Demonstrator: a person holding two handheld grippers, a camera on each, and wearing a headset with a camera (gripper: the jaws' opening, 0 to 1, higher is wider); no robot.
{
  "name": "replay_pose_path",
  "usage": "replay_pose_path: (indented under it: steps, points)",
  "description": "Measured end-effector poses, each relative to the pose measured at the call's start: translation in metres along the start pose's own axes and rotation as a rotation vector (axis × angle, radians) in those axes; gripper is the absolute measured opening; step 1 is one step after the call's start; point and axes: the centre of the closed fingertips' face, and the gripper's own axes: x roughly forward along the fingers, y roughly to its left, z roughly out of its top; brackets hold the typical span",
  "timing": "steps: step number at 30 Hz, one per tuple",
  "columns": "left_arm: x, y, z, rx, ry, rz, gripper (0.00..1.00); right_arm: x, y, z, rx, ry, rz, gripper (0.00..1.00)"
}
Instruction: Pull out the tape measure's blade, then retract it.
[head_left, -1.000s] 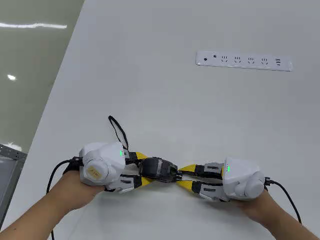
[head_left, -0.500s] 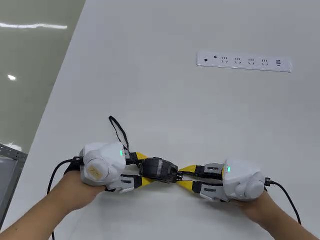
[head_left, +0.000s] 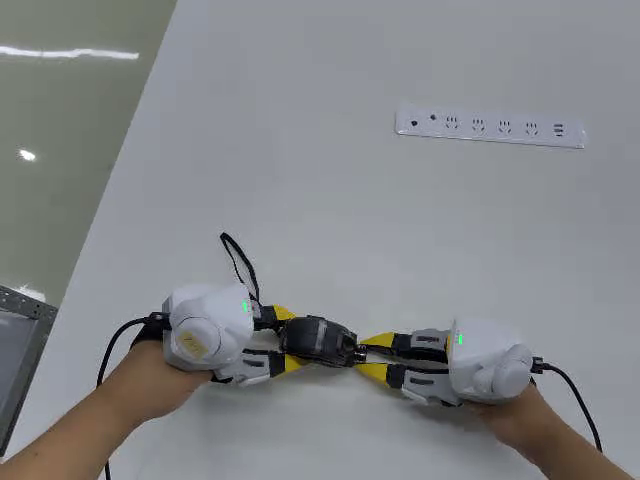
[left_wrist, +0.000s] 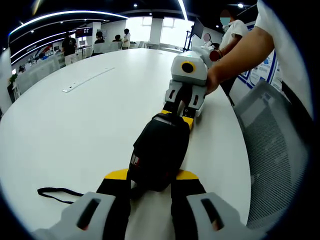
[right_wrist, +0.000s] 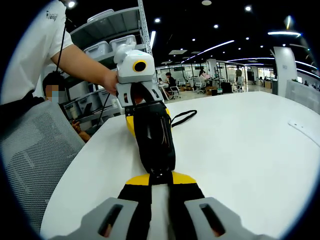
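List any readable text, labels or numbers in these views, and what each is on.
No text can be read clearly.
Black tape measure: small red and white label on its side, too small to read.
Long white power strip: marks beside the sockets, too small to read.
White shirt sleeve: dark print near the top edge, blurred.
Wall screen in the background: blurred.

The tape measure (head_left: 318, 340) lies on the desk (head_left: 400, 230) between my grippers. My left gripper (head_left: 285, 338) clasps its body in the jaws from the left, and my right gripper (head_left: 368, 353) pinches its right end. Its strap (head_left: 238, 262) trails behind my left gripper, and a power strip (head_left: 490, 128) lies well back on the right.
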Motion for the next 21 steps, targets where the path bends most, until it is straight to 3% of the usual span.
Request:
replay_pose_path:
  steps: [21]
  points:
    - [0.0006, 0.0006, -0.0009, -0.005, -0.002, 0.008, 0.26, 0.0000, -0.0005, 0.0005, 0.006, 0.000, 0.005, 0.11]
